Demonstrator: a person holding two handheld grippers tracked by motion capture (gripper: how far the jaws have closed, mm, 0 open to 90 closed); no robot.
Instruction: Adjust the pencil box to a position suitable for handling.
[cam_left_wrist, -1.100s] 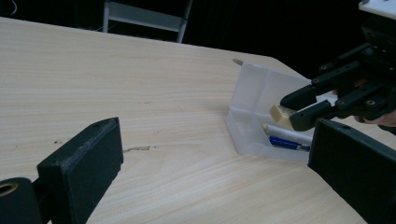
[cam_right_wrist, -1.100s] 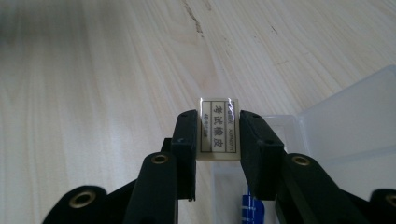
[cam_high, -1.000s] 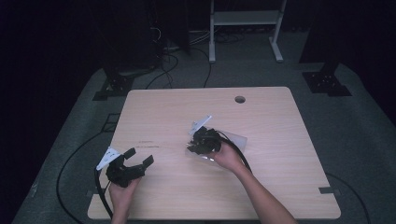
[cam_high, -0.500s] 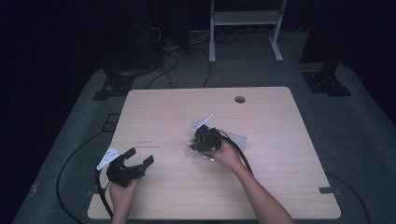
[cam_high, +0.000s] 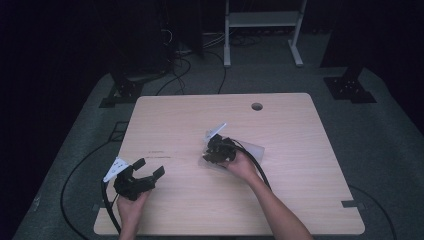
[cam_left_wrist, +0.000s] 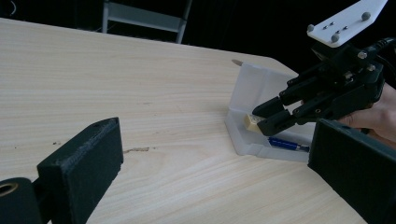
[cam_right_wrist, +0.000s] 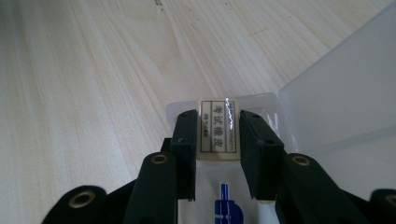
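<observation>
My right gripper (cam_high: 210, 155) is shut on a cream eraser (cam_right_wrist: 218, 126) with a printed label, its jaws squeezing the two long sides. The eraser (cam_left_wrist: 252, 122) hangs just above the near end of an open translucent plastic case (cam_left_wrist: 243, 142) at the middle of the wooden table (cam_high: 175, 120). The case's lid (cam_right_wrist: 336, 93) stands up behind. A blue pen (cam_left_wrist: 285, 143) lies inside the case, and the pen (cam_right_wrist: 226, 205) shows under my jaws. At the table's front left my left gripper (cam_high: 149, 167) rests open, nothing between its jaws, facing the case.
A round cable hole (cam_high: 257, 106) sits near the table's far edge. Black cables trail from both grippers over the table and the floor. A white metal rack (cam_high: 262, 20) and dark stand feet (cam_high: 349, 87) stand on the floor beyond the table.
</observation>
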